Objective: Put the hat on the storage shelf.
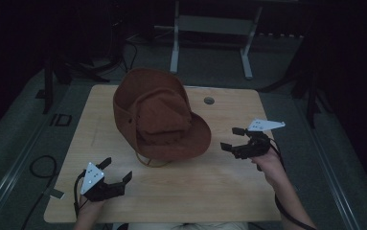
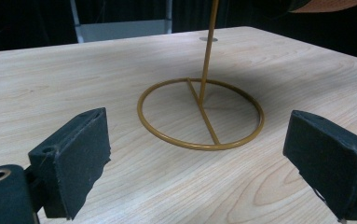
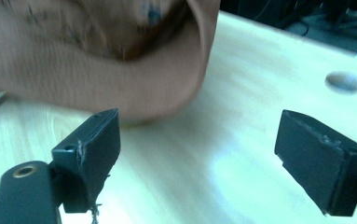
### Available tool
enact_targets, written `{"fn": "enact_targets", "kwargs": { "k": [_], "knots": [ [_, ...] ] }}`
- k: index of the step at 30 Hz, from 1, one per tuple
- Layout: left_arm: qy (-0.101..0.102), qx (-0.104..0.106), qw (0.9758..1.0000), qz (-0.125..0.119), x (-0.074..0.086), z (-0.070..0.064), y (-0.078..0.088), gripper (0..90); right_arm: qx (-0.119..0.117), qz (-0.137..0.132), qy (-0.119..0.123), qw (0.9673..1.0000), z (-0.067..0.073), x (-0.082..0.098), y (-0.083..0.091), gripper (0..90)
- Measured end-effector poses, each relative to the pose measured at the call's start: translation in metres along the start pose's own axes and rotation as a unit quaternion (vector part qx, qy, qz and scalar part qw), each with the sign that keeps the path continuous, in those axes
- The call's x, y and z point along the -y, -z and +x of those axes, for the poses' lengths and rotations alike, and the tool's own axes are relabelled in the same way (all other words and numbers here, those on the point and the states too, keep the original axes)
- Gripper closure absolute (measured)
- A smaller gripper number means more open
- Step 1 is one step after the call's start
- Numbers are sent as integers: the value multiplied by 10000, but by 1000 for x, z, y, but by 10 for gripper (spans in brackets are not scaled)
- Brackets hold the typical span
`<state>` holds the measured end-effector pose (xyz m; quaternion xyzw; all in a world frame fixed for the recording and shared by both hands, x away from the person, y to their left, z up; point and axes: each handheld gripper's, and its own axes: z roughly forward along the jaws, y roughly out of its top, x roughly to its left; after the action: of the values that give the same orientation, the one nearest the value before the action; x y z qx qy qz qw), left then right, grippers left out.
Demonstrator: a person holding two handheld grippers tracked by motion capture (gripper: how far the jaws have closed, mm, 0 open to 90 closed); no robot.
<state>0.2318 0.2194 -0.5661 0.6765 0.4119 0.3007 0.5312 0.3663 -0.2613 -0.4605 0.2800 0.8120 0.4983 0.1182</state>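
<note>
Nowhere readable writing: plain brown hat [image 1: 159, 115] on wire stand [image 2: 201, 114], wooden table [image 1: 219, 191].

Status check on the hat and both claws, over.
Left claw open, empty. Right claw open, empty, beside the brim. Brown hat sits on gold wire stand, untouched. Nothing in the way.

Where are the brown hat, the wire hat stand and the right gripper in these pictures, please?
brown hat [image 1: 159, 112]: high view, on the crown.
wire hat stand [image 2: 199, 114]: left gripper view, on the crossbar of the ring base.
right gripper [image 1: 233, 139]: high view, midway between its fingertips.
</note>
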Motion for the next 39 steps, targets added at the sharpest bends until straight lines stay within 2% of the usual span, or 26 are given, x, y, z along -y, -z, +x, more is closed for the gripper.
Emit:
{"fn": "enact_targets", "kwargs": {
  "k": [4, 7, 14, 18, 20, 23, 26, 32, 35, 39],
  "knots": [
    [-16, 9, 10000, 24, 0, 0, -1, 79, 11, 113, -81, 9999, -1, 25, -3, 141],
    [3, 62, 10000, -3, 0, 0, -1, 79, -72, 173, -93, 9998, -2, 41, -6, 141],
    [-11, 33, 10000, 38, 1, -1, -2, 79, 37, 227, -172, 9996, -3, 77, -5, 141],
    [-36, 30, 10000, 47, 1, -1, -2, 79, -1, 297, -140, 9995, -3, 90, -3, 141],
    [-43, 12, 10000, 49, 1, -1, -2, 80, 61, 345, -14, 9994, -2, 99, 0, 141],
    [-38, 6, 10000, 68, 1, 0, -2, 79, 131, 346, -26, 9993, -1, 105, 5, 140],
    [-68, 68, 9999, 104, 2, -1, -2, 79, 246, 385, 58, 9989, -1, 111, 10, 139],
    [-98, 68, 9998, 152, 2, -1, -3, 80, 675, 512, 120, 9963, -3, 125, 23, 138],
    [-98, 50, 9998, 180, 3, -1, -4, 80, 946, 592, 226, 9935, -3, 132, 30, 134],
    [-74, 20, 9998, 173, 3, 0, -4, 79, 1386, 672, 347, 9875, -10, 139, 36, 133]
  ]
}}
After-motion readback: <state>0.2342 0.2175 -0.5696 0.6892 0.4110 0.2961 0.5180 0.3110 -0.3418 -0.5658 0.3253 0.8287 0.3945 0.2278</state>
